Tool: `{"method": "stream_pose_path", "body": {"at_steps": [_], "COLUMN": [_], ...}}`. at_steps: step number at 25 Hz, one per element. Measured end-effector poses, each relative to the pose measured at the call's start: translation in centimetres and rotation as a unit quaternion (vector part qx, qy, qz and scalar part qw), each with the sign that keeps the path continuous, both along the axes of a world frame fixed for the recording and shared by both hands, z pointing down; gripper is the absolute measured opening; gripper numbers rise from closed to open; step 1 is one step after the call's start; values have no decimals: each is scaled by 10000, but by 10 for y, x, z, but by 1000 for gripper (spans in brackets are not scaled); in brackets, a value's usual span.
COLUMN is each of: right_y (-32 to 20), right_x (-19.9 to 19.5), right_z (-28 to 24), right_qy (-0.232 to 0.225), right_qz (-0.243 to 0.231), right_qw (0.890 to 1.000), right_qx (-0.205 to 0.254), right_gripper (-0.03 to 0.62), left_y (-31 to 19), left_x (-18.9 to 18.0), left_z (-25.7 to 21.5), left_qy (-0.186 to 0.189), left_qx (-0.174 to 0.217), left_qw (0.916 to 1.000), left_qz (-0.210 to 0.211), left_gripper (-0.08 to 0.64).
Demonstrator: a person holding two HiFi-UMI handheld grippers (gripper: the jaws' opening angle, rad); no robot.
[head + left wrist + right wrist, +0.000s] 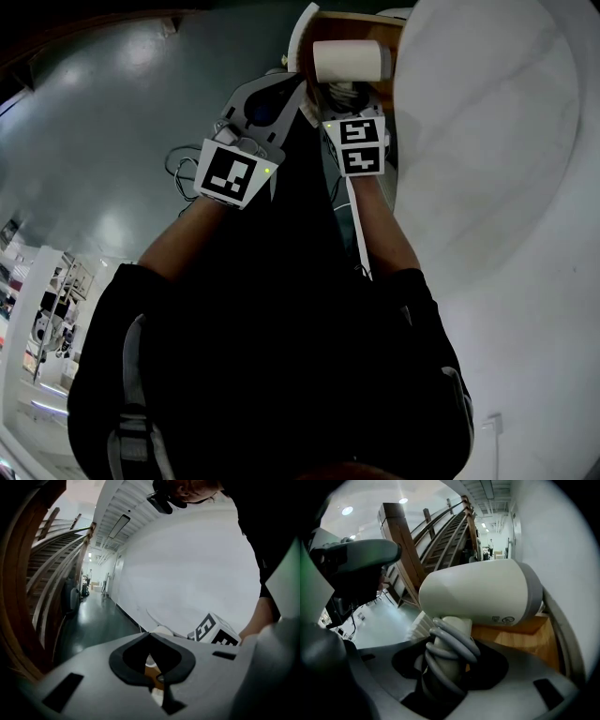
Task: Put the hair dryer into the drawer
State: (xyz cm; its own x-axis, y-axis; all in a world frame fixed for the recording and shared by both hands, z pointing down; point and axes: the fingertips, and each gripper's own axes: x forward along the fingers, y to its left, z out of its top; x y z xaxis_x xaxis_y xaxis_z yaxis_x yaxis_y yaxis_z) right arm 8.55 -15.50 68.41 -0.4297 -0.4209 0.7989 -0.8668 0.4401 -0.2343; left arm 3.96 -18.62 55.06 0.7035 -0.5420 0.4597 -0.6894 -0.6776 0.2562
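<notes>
right gripper (445, 667) jaws clamp the cord-wrapped handle of the white hair dryer (483, 592), held over a wooden surface (525, 641) that is mostly hidden; whether it is the drawer is unclear. left gripper (157, 679) jaws are together, empty.

You wear a black short-sleeved top (281, 375). Your left gripper (292, 89) and right gripper (336, 94) have smooth grey moulded shells with black-lined, spade-shaped openings and dark rectangular slots. The left marker cube (230, 175) and right marker cube (361, 145) are white with black squares, each with a small green light. A thin white cable (359, 234) trails along your right forearm.
</notes>
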Motion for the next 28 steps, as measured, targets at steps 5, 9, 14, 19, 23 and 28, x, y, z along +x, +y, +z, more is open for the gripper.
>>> {"method": "stream_pose_path", "body": {"at_steps": [5, 9, 14, 19, 23, 28], "right_y": [5, 2, 7, 11, 13, 14], "right_x": [-1, 0, 4, 9, 6, 4], "right_z": [21, 24, 26, 36, 47, 52], "right_qy": [-34, -7, 1, 49, 84, 60], "right_qz": [157, 229, 307, 371, 405, 420], "right_qw": [9989, 9976, 9943, 9906, 9866, 9812], "right_qx": [-450, -660, -1018, -1317, -1578, -1881], "right_gripper": [239, 239, 239, 241, 241, 241], "left_y": [6, 5, 6, 12, 13, 22], "left_x": [-2, 2, 10, 16, 16, 18], "left_z": [8, 8, 7, 17, 22, 38], "left_qy": [-18, -70, -194, -348, -406, -790], "left_qx": [-35, -9, 140, -41, -76, -378], "left_qw": [10000, 9999, 9992, 9983, 9976, 9931], "left_qz": [-5, 74, 322, 456, 558, 781], "left_gripper": [8, 8, 8, 8, 8, 8]}}
